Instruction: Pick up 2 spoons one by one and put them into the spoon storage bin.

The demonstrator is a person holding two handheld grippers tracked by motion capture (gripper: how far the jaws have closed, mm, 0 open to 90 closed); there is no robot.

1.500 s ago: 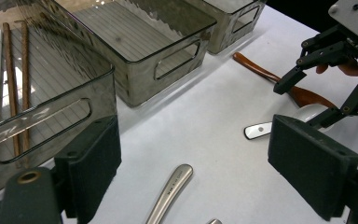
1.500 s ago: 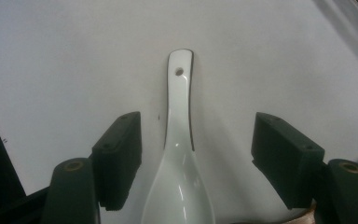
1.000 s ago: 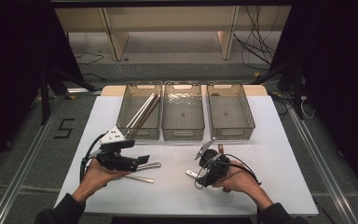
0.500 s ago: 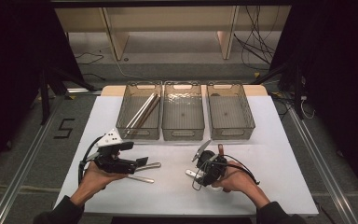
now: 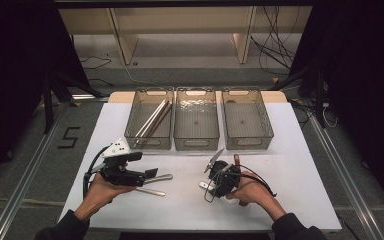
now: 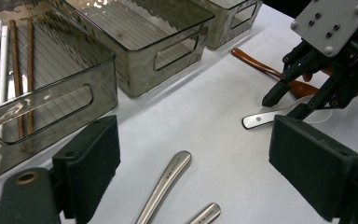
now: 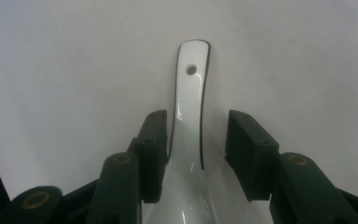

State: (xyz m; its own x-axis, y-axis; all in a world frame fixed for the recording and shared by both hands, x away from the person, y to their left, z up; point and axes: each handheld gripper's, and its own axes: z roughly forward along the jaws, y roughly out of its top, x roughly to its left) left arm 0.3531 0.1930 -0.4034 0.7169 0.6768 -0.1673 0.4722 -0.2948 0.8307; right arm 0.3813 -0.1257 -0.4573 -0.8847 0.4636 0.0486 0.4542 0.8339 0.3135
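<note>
A white ceramic spoon (image 7: 191,102) lies on the white table (image 5: 290,150). My right gripper (image 7: 198,149) is open, its two pads either side of the spoon's handle. In the high view the right gripper (image 5: 211,186) sits front right of centre over the white spoon (image 5: 203,185). My left gripper (image 5: 145,165) is open at the front left, pointing right over two metal utensil handles (image 5: 159,177). In the left gripper view, one metal handle (image 6: 165,184) lies between the wide-apart pads (image 6: 91,163). A brown spoon (image 6: 265,70) lies by the right gripper (image 6: 326,60).
Three clear bins stand in a row at the back of the table. The left bin (image 5: 150,142) holds white and brown chopsticks (image 5: 152,119). The middle bin (image 5: 196,145) and the right bin (image 5: 247,145) look bare. Cables trail from both grippers.
The left gripper has dropped slightly toward the metal handles. The right gripper has edged a little left along the white spoon.
</note>
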